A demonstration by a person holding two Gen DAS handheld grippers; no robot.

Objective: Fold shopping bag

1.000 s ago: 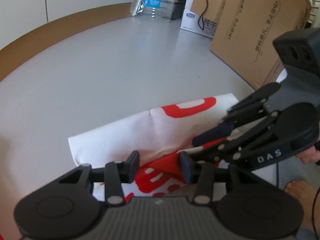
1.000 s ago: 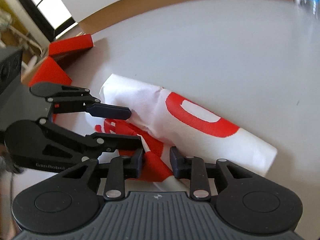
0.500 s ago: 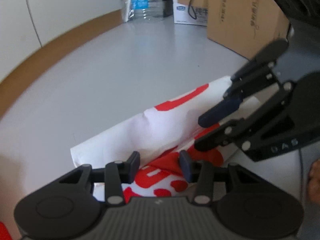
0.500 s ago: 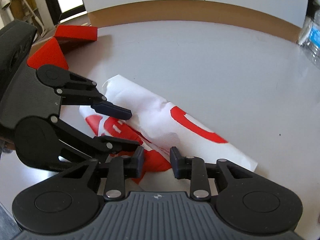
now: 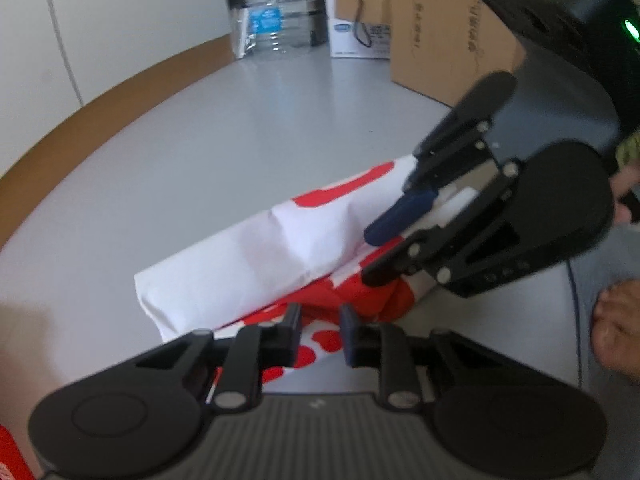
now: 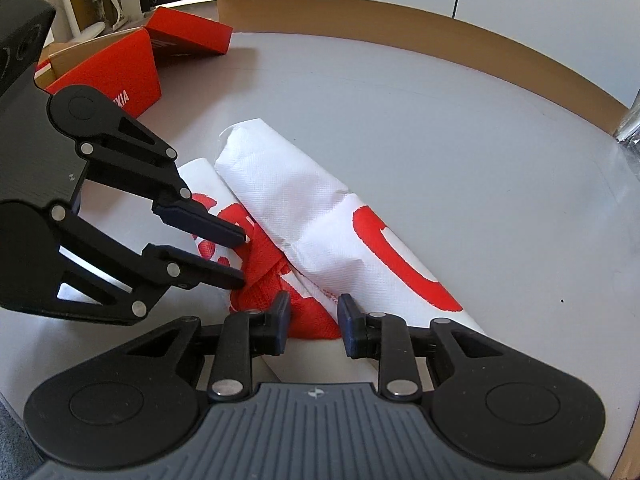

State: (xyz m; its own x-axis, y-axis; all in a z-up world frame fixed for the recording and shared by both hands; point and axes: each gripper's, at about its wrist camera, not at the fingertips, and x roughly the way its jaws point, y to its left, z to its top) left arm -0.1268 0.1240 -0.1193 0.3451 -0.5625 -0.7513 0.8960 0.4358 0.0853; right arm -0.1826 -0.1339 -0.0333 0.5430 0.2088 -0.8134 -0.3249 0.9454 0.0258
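Observation:
The white shopping bag (image 5: pixel 260 264) with red print lies partly rolled on the grey table (image 5: pixel 240 140). Its red inner fold bunches up at the near edge. My left gripper (image 5: pixel 320 332) reaches down onto that fold, its jaws closing with the red fabric between them. In the right wrist view the bag (image 6: pixel 304 200) runs diagonally, and the left gripper (image 6: pixel 242 258) pinches the red fold from the left. My right gripper (image 6: pixel 312 316) is shut on the same red fold, close beside the left one. It shows at the right (image 5: pixel 370 256) in the left wrist view.
Water bottles (image 5: pixel 272 20), a small white box (image 5: pixel 360 36) and a tall cardboard box (image 5: pixel 448 32) stand along the far side. Red cartons (image 6: pixel 120 76) sit at the table's left corner. A person's hand (image 5: pixel 616 328) shows at the right edge.
The left gripper's jaws have narrowed around the red fold and it has shifted closer to the right gripper. The right gripper has rolled while keeping its hold.

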